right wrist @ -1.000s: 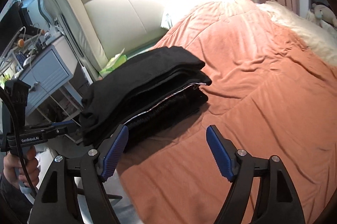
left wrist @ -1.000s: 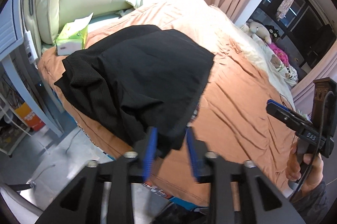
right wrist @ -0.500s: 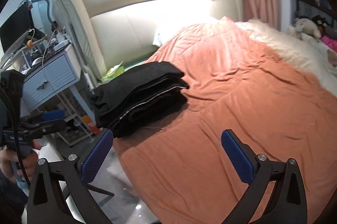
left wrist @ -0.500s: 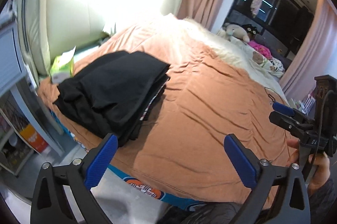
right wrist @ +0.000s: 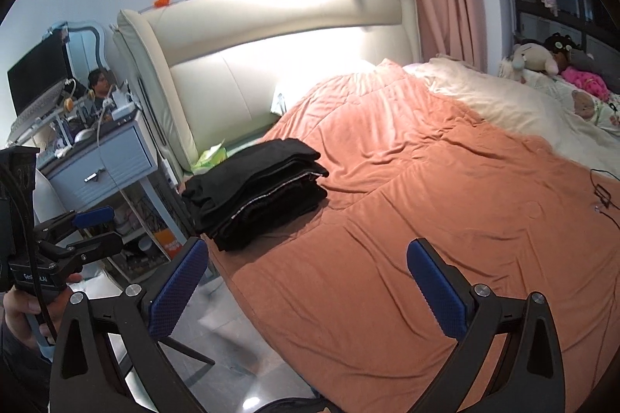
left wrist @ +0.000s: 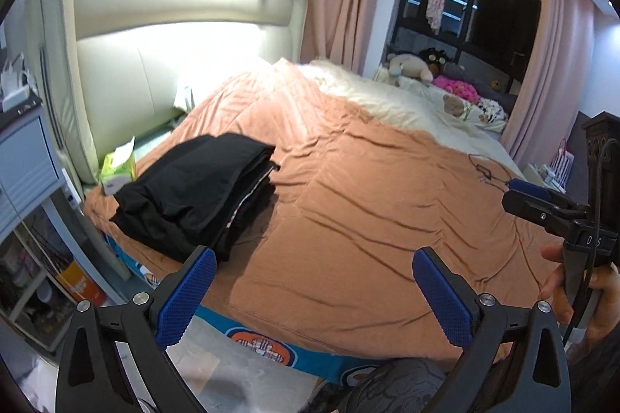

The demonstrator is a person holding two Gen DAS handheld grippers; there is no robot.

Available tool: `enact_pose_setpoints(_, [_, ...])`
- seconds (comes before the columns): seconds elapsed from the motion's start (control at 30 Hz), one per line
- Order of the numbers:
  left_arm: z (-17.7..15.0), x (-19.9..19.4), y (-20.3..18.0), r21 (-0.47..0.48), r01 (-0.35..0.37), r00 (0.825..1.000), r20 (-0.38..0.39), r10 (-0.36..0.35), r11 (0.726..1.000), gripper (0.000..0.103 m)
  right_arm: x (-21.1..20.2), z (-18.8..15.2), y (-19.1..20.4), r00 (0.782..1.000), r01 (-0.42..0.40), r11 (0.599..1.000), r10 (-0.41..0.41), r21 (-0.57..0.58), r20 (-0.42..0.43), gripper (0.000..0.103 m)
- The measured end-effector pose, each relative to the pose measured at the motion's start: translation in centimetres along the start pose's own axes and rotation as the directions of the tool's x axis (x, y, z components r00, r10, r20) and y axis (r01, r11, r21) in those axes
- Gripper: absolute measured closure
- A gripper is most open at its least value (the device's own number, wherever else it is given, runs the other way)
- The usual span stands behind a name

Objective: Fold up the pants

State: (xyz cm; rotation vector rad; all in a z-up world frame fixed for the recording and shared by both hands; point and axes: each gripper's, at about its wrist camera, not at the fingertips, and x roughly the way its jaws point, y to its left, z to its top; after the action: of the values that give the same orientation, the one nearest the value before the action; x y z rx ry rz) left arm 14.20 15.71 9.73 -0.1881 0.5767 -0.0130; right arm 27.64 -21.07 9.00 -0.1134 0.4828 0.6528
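Near the bed's corner by the headboard [left wrist: 162,37], the pants [left wrist: 193,196] lay as a compact black stack, several layers deep, with a pale seam line showing along the fold edge. The fabric looked matte and soft; the pile's edges were roughly squared, though the layers nearest the bed's edge sagged slightly. A green tissue box [left wrist: 118,170] stood just beside the stack, toward the headboard. The orange quilt [left wrist: 368,211] beneath was creased and plush, giving way to a cream blanket [left wrist: 407,106] farther off.

The left claw [left wrist: 312,292] stood fully apart with nothing between its blue textured pads; its jaws had just been opening. The right claw [right wrist: 310,285] was likewise spread wide and empty, its jaws also having just been opening. Both hung well apart from the stack, short of the bed's edge.

Judged from the tidy pile, folding appeared complete and the step in hand was withdrawal. To do it well, the claws should clear the stack without brushing its loose overhanging edge, since soft layered cloth would slide easily.
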Motion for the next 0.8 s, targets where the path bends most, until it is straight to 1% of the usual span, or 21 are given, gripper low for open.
enact_pose_setpoints(0.33, [-0.8,-4.0,-3.6,0.063,0.004,0.997,0.075,-0.008,0.998,0.001,-7.1,-3.0,0.7,0.995,0.01,1.0,-0.008,-0.023,0.095,0.0])
enact_pose_setpoints(0.4, [-1.0,-4.7,-4.3,0.069,0.014,0.995,0.093,-0.021,0.997,0.001,-8.6,-3.8,0.7,0.994,0.021,0.999,-0.019,-0.024,0.106,0.0])
enact_pose_setpoints(0.53, [-1.8,-5.9,-5.6,0.095,0.01,0.992,0.124,-0.022,0.995,0.001,-11.6,-5.6,0.8,0.99,0.046,0.999,-0.043,-0.016,0.132,0.0])
enact_pose_setpoints(0.63, [-2.5,-6.5,-6.3,0.1,0.022,0.99,0.133,-0.035,0.995,0.001,-13.8,-7.0,0.9,0.987,0.067,0.998,-0.066,-0.003,0.146,0.0])
enact_pose_setpoints(0.67, [-2.8,-6.6,-6.4,0.104,0.025,0.99,0.135,-0.039,0.994,0.001,-14.6,-7.6,0.9,0.985,0.087,0.996,-0.086,0.003,0.152,0.0])
enact_pose_setpoints(0.8, [-4.0,-7.7,-7.4,0.117,0.02,0.989,0.142,-0.037,0.993,0.0,-16.8,-9.4,1.5,0.979,0.112,0.994,-0.112,0.009,0.169,0.0])
